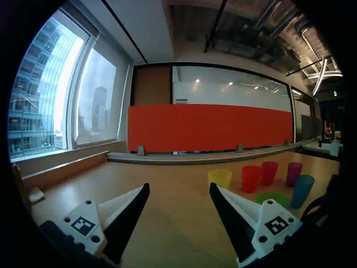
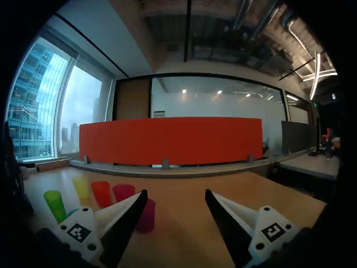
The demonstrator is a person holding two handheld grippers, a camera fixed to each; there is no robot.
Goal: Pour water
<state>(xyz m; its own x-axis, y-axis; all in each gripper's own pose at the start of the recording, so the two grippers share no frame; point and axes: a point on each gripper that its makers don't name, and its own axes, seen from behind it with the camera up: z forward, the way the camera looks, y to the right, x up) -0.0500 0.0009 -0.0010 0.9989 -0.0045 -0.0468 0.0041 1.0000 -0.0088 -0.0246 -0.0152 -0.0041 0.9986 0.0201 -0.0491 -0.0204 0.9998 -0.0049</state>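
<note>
Several coloured plastic cups stand on the wooden table. In the left gripper view they lie ahead to the right: yellow cup [image 1: 219, 177], orange cup [image 1: 251, 177], red-pink cup [image 1: 269, 173], purple cup [image 1: 294, 173], teal cup [image 1: 302, 191] and green cup [image 1: 271, 198]. My left gripper [image 1: 178, 185] is open and holds nothing, short of the cups. In the right gripper view the cups sit to the left: green cup [image 2: 55, 204], yellow cup [image 2: 81, 186], orange cup [image 2: 101, 193], pink cup [image 2: 123, 192], and the purple cup [image 2: 146, 215] partly behind the left finger. My right gripper [image 2: 175, 192] is open with nothing in it.
An orange divider panel [image 1: 209, 127] runs along the table's far edge, with a glass wall behind it. Large windows [image 1: 49, 98] are on the left. A second desk [image 2: 308, 165] stands to the right. Bare wooden tabletop [image 2: 214, 187] stretches ahead of the right gripper.
</note>
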